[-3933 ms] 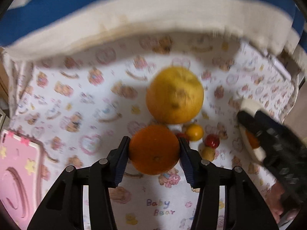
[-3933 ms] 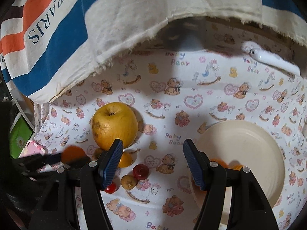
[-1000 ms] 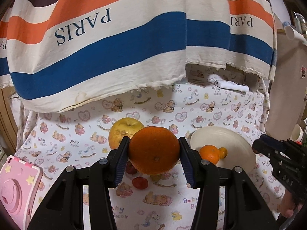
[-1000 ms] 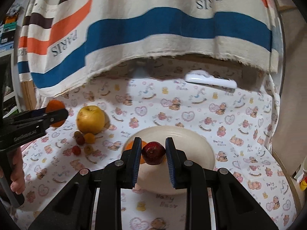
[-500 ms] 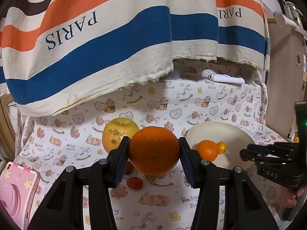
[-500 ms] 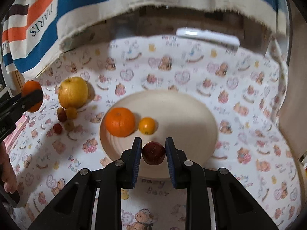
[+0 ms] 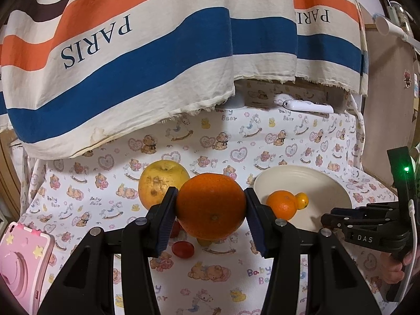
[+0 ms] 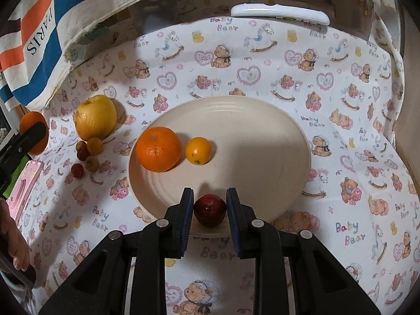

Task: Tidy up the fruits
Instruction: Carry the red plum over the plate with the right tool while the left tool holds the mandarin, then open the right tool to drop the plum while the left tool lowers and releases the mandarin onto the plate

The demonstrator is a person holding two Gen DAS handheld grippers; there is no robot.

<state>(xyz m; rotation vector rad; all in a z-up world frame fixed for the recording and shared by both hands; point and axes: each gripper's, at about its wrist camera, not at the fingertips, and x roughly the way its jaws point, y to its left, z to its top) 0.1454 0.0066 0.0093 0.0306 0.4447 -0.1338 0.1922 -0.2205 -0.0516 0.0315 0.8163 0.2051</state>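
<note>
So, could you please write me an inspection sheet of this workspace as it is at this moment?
Surface: table under a bear-print cloth.
Job's things: cream plate holding an orange and a small citrus; yellow apple and four small fruits on the cloth beside the plate.
Clutter: white remote at the far edge; pink case.
Grippers: left gripper shut on a large orange; right gripper shut on a dark red fruit over the plate's near rim.
Cables: white cable on the right gripper's handle.
Surroundings: striped PARIS cloth hanging behind.
</note>
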